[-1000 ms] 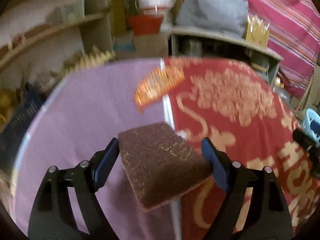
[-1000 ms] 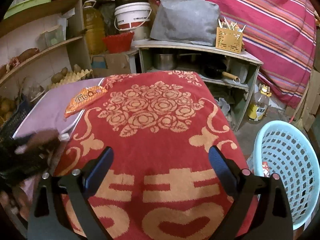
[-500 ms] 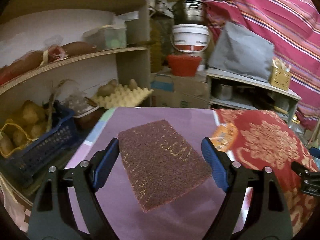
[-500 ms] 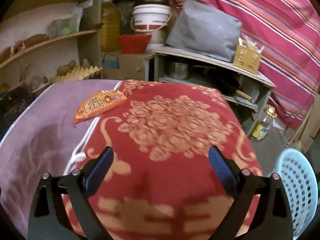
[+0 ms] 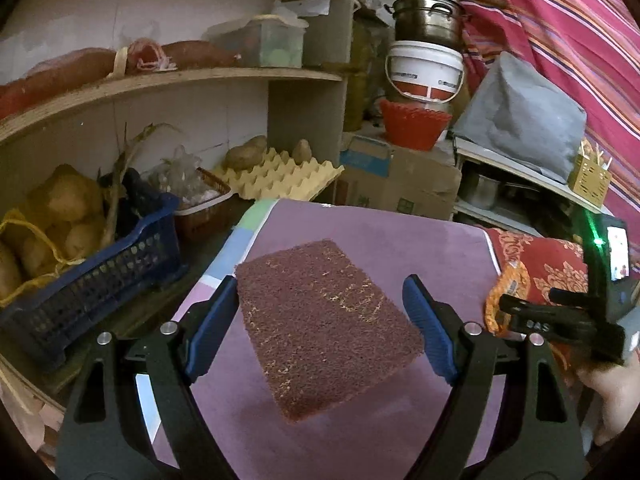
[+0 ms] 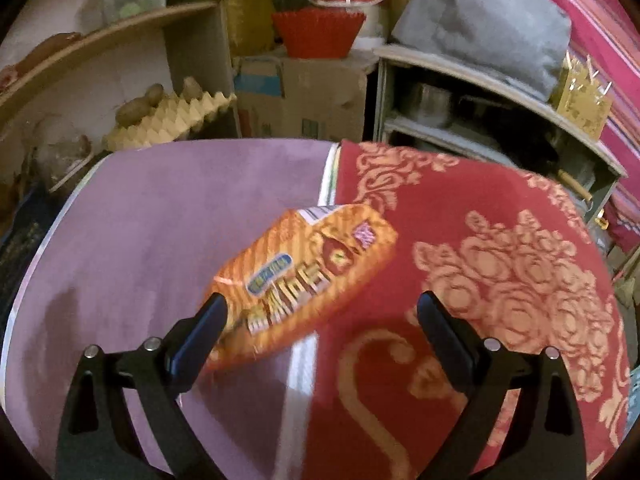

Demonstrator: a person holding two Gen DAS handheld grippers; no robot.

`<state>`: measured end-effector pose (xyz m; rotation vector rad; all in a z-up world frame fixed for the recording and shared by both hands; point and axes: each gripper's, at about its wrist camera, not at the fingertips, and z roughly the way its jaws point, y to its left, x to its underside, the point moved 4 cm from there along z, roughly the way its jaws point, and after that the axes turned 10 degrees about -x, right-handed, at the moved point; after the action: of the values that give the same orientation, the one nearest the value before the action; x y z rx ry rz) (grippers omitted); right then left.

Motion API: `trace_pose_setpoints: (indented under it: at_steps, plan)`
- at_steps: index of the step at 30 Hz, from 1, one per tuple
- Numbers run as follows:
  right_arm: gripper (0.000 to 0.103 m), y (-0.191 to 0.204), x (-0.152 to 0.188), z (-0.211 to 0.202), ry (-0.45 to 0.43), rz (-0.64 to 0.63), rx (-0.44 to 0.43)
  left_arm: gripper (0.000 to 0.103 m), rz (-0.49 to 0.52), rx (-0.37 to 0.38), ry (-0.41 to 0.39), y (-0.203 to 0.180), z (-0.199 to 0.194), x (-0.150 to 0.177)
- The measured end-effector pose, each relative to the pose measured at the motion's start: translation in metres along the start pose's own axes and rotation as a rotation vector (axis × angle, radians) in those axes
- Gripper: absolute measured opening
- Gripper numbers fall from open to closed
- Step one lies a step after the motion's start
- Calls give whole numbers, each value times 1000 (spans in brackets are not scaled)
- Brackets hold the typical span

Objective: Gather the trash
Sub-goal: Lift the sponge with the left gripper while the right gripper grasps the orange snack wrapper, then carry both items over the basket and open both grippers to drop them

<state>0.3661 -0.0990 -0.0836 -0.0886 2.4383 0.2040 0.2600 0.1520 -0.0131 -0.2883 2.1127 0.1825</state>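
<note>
A dark red scouring pad [image 5: 326, 324] hangs between the fingers of my left gripper [image 5: 320, 320], above the purple cloth [image 5: 360, 224]. The jaws stand wide and only the left finger [image 5: 212, 316] seems to touch the pad; the grip is unclear. An orange snack wrapper [image 6: 304, 276] lies flat where the purple cloth [image 6: 160, 248] meets the red patterned cloth [image 6: 500, 264]. My right gripper [image 6: 322, 320] is open just above the wrapper, its left fingertip over the wrapper's near corner. The wrapper [image 5: 506, 292] and right gripper also show at the right of the left wrist view.
Shelves at the left hold a blue crate of potatoes [image 5: 80, 264], an egg tray [image 5: 280, 176] and a small basket [image 5: 200, 200]. Behind the table are a cardboard box [image 6: 304, 92], a red bowl [image 6: 318, 30], a white bucket [image 5: 426, 72] and a grey bundle on a shelf unit [image 6: 480, 20].
My left gripper has swung left with the pad, from over the red cloth to over the purple cloth. My right gripper has moved forward and left, down onto the orange wrapper.
</note>
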Motion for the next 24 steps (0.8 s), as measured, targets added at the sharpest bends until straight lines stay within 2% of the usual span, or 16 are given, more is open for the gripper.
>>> trace_pose_setpoints:
  at_steps: [3,5,8,10,16,19,24]
  plan:
    - [93,-1,-3,16,45,31,17,81,-7,5,3,0,2,0]
    - [90,-2,-3,21,57,59,-7,81,-2,4,3,-1,2,0]
    - [71,1,-2,19,42,26,-16,81,1,7,3,-3,3,-1]
    - [51,3,-3,16,34,7,-37,81,5,8,0,-4,2,-1]
    - [19,5,-8,6,7,-48,-69,81,19,8,-4,-11,1,-2]
    - [12,5,-12,-4,-23,-83,-65,81,14,9,0,-11,0,-2]
    - [9,-13,-15,-38,-77,-67,-101,81,2,32,-5,-16,-9,-3]
